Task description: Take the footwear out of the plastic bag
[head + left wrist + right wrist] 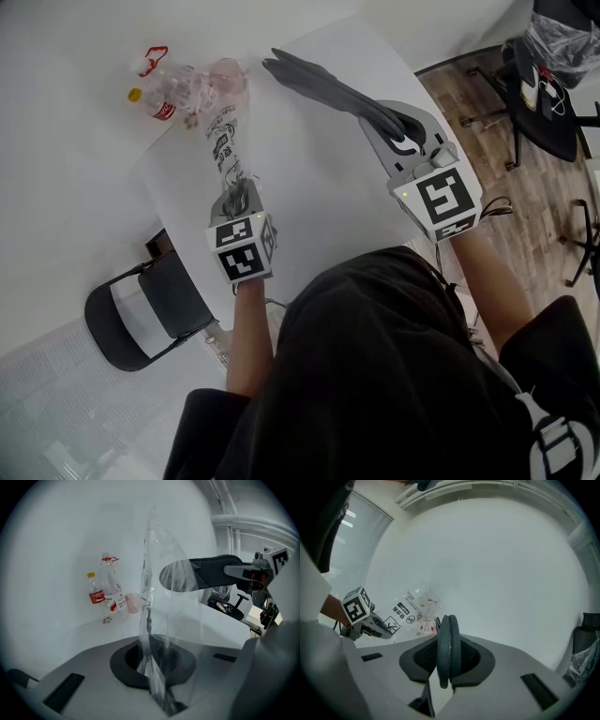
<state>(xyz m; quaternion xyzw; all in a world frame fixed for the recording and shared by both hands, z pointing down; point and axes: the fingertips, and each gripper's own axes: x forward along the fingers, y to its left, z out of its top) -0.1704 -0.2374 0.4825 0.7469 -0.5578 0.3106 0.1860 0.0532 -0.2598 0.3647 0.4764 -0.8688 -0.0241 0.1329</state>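
Head view: the left gripper (239, 197) pinches the clear plastic bag (223, 141). The right gripper (405, 127) holds the dark slippers (323, 86), outside the bag at its 2 o'clock.

Left gripper view: the fingers are closed tight on the bag's film (154, 620).

Right gripper view: the fingers clamp the slippers (447, 644) sole to sole, with the bag (405, 609) at 10 o'clock.

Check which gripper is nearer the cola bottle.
Left. The left gripper, shut on the plastic bag, sits short of the cola bottle; right gripper, gripping the footwear, is farther off to the side.
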